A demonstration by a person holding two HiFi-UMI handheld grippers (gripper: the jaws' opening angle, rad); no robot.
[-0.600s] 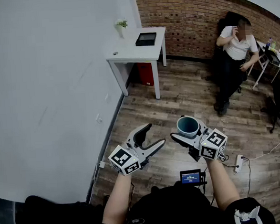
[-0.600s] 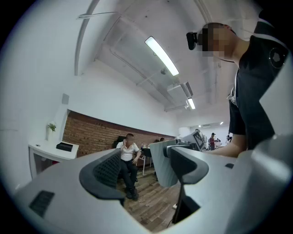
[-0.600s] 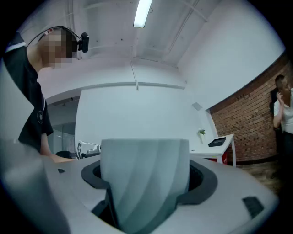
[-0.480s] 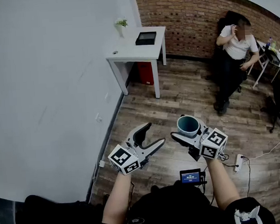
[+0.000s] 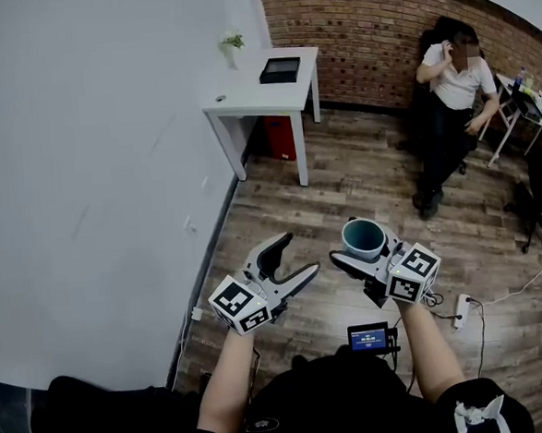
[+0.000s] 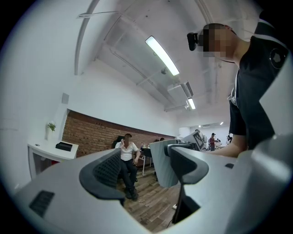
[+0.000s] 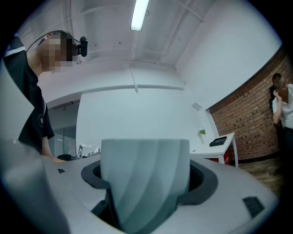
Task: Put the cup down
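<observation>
A pale teal ribbed cup (image 5: pixel 363 239) is held upright in the air, well above the wooden floor, with my right gripper (image 5: pixel 362 248) shut on it. In the right gripper view the cup (image 7: pixel 145 183) fills the gap between the dark pads (image 7: pixel 204 179), which press on both its sides. My left gripper (image 5: pixel 297 257) hangs just left of it, open and empty. The left gripper view shows its jaws spread wide (image 6: pixel 147 168), with the cup (image 6: pixel 159 165) beyond its right pad.
A white table (image 5: pixel 244 100) stands at the wall ahead, carrying a black box (image 5: pixel 280 70) and a small plant (image 5: pixel 233 42), with a red bin (image 5: pixel 281 138) beneath. A person (image 5: pixel 449 87) sits by the brick wall. A power strip (image 5: pixel 461 311) and cable lie on the floor.
Both grippers have stayed nearly in place, and the cup is still gripped. The room has slid slightly upward in the head view.
</observation>
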